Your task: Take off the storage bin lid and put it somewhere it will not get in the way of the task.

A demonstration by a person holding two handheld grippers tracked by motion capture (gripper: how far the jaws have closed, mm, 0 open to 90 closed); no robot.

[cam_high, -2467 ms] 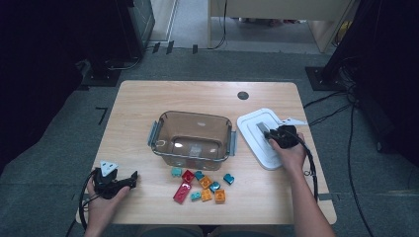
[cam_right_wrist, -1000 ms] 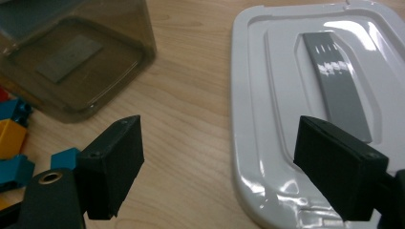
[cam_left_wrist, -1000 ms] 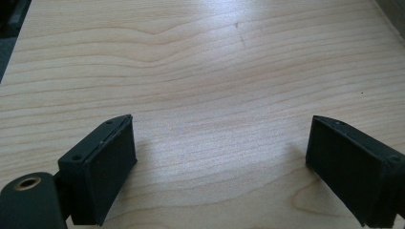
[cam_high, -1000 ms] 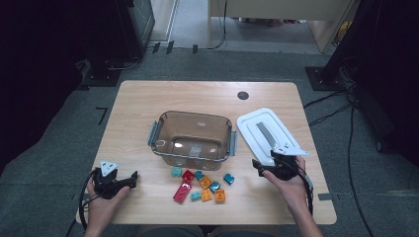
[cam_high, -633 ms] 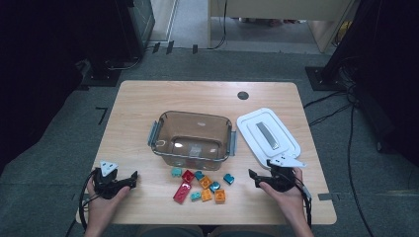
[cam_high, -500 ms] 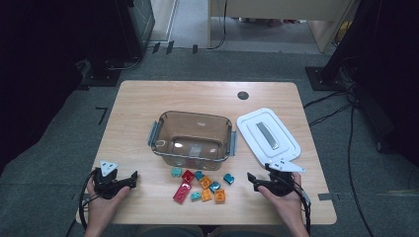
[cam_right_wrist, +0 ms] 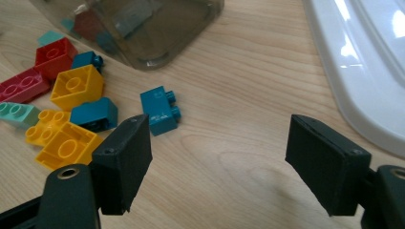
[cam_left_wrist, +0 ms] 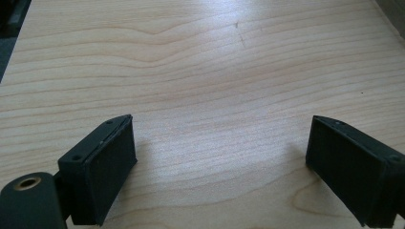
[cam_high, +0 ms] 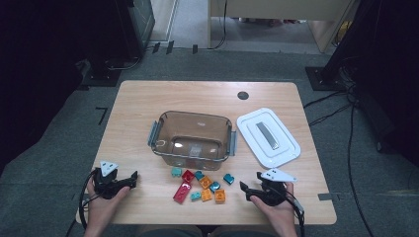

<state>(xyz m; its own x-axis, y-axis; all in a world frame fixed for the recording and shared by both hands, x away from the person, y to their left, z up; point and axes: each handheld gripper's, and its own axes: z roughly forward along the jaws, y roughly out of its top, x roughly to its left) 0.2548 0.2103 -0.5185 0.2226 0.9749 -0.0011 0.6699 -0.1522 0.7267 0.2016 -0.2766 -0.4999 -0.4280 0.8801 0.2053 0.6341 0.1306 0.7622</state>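
— Where is your right claw?

— Low and right of centre in the high view, jaws apart and just been narrowing, nothing between them. The teal brick lies just past my left jaw, perhaps not touching.

— And the left claw?

— Lower left, wide apart over bare table.

Light wooden table on grey carpet, dim room.
Table has pale wood grain, rounded corners and a round dark grommet near the far edge. Grey carpet floor all round, black tape marks on the left, cables trailing on the right. Dark furniture far left, light wooden cabinet at the far side. Far corners are in shadow.
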